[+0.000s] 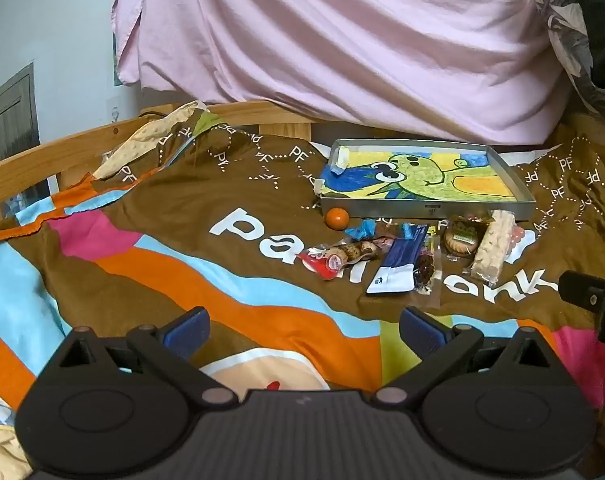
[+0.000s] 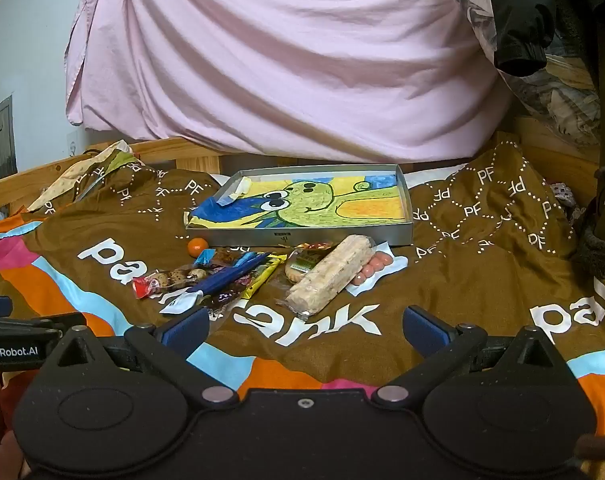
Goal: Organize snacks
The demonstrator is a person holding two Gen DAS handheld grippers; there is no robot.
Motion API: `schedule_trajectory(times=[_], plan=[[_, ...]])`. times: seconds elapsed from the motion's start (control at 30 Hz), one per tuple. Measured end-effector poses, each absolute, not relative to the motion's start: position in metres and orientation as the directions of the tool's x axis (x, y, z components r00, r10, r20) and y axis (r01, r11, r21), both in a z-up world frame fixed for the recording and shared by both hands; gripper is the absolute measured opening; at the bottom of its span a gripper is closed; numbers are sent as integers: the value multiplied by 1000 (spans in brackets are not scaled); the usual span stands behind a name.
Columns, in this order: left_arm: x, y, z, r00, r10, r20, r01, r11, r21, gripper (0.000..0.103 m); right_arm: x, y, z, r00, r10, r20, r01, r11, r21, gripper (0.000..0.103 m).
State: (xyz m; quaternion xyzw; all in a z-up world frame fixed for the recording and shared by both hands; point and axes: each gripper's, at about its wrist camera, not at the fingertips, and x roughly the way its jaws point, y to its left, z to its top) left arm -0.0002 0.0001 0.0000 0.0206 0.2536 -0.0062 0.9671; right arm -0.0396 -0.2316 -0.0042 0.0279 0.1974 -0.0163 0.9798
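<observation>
A pile of wrapped snacks lies on the brown blanket in front of a shallow metal tray (image 1: 426,212) (image 2: 302,236) lined with a green cartoon drawing. The pile holds a long pale rice-cracker bar (image 1: 492,246) (image 2: 334,274), a blue packet (image 1: 398,260) (image 2: 226,274), a red-ended cookie pack (image 1: 338,256) (image 2: 170,278), a round biscuit pack (image 1: 460,236) (image 2: 298,266) and pink candies (image 2: 376,266). A small orange fruit (image 1: 337,218) (image 2: 197,247) sits at the tray's left corner. My left gripper (image 1: 304,330) and right gripper (image 2: 304,330) are both open and empty, short of the pile.
A pink sheet (image 1: 342,40) hangs behind the tray. A wooden bed rail (image 1: 42,160) runs along the far left. Dark clothing (image 2: 518,20) hangs at the upper right. The other gripper's body shows at the right edge of the left view (image 1: 594,296).
</observation>
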Motion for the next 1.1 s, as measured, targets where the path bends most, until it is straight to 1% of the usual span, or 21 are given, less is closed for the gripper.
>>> schedule_trajectory(times=[0.67, 0.97, 1.1], plan=[[0, 1, 1, 876, -13, -482, 26, 999, 22, 103, -38, -232, -4, 920, -19, -391, 42, 998, 50, 102], [2, 1, 1, 878, 2, -479, 12, 1000, 26, 103, -40, -235, -4, 921, -18, -389, 51, 996, 74, 102], [0, 4, 5, 884, 28, -467, -14, 999, 33, 103, -40, -238, -4, 920, -8, -392, 47, 995, 90, 102]])
